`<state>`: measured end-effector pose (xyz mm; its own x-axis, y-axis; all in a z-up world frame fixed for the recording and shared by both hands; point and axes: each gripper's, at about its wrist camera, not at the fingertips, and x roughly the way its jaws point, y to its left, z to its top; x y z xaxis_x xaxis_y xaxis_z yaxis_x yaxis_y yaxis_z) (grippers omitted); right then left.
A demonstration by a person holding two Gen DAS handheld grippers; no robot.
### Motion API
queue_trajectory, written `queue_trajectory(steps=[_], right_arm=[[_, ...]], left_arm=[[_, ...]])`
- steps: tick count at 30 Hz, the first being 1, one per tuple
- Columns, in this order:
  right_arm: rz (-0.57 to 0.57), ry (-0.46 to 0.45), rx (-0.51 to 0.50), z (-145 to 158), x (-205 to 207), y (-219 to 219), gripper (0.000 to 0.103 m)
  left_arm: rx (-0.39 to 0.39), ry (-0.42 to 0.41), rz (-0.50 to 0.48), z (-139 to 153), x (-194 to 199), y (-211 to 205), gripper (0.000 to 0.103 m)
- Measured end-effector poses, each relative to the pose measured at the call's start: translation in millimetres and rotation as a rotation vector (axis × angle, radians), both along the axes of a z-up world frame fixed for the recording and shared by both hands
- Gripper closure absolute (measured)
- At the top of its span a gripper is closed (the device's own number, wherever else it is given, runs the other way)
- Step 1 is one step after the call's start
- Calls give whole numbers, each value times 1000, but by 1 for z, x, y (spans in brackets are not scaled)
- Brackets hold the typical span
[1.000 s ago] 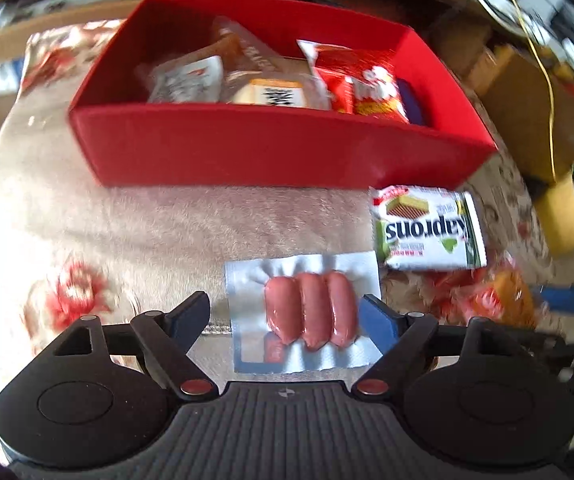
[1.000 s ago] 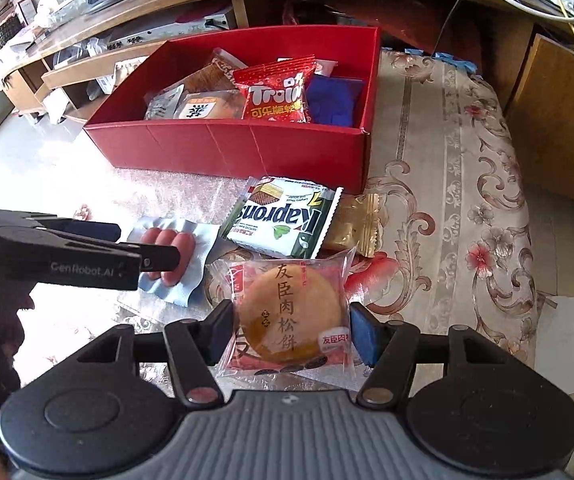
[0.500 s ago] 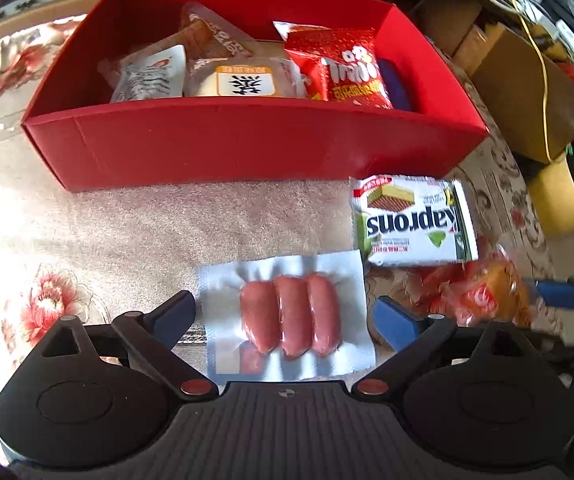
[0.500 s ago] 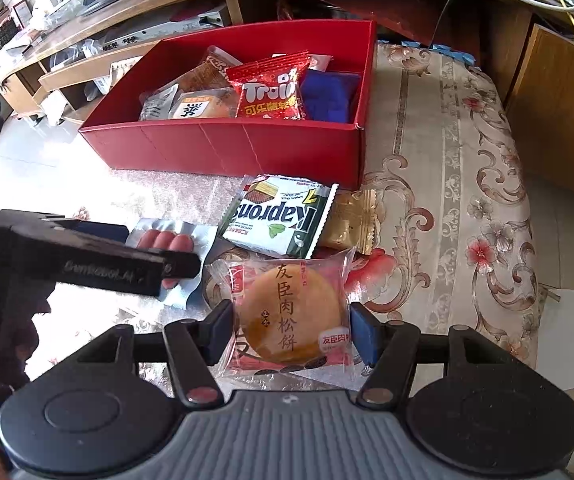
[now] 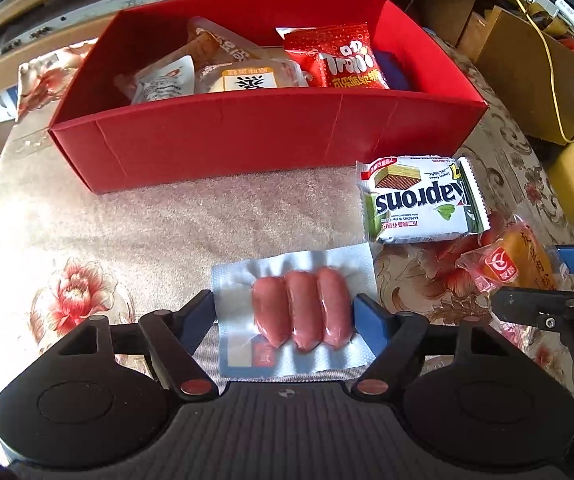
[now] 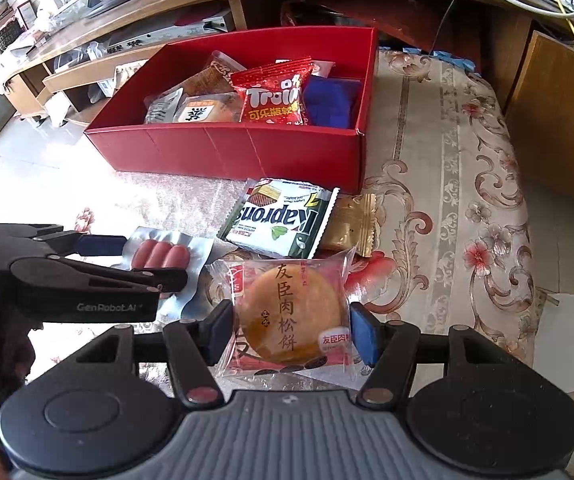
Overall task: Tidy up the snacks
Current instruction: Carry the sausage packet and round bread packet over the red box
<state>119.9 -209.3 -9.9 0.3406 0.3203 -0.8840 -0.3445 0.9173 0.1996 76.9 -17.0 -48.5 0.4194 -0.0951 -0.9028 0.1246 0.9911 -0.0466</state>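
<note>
Silver foil backs the sausage pack (image 5: 295, 312), lower centre of the left wrist view, holding three pink sausages under clear film. The left gripper (image 5: 283, 316) has just been closing its fingers (image 5: 369, 320); they stand fairly wide astride the pack, the right pad at the film beside the sausages, the left one at the foil's edge, though real pressing cannot be told. In the right wrist view, the right gripper (image 6: 291, 330) stands narrower, pads against both sides of one round meat-floss cake (image 6: 293, 316) in clear wrap. Above lie one green wafer pack (image 6: 281, 218) and one gold packet (image 6: 351, 224) on the flowered surface (image 6: 467, 200). One red box (image 6: 227, 152), upper centre, holds several snacks.
</note>
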Motion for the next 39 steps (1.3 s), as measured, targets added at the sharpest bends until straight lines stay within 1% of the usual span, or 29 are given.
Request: queue_trajectory(steps=[7, 15, 18, 24, 27, 31, 39], right_arm=[[11, -15, 0, 3, -1, 2, 44], [29, -16, -4, 2, -3, 5, 44], [29, -21, 3, 4, -3, 5, 44], [33, -46, 26, 16, -7, 8, 44], [31, -62, 42, 23, -8, 9, 44], [19, -74, 49, 27, -7, 11, 44], [-11, -62, 41, 27, 5, 15, 44]], left_arm=[[-34, -15, 15, 14, -6, 14, 26], [-37, 1, -14, 13, -20, 18, 27], [-46, -6, -16, 18, -25, 18, 27], [-52, -20, 9, 26, -33, 23, 27], [-75, -21, 39, 32, -36, 32, 27], [-95, -46, 36, 42, -34, 35, 27], [-202, -79, 33, 48, -16, 40, 27]])
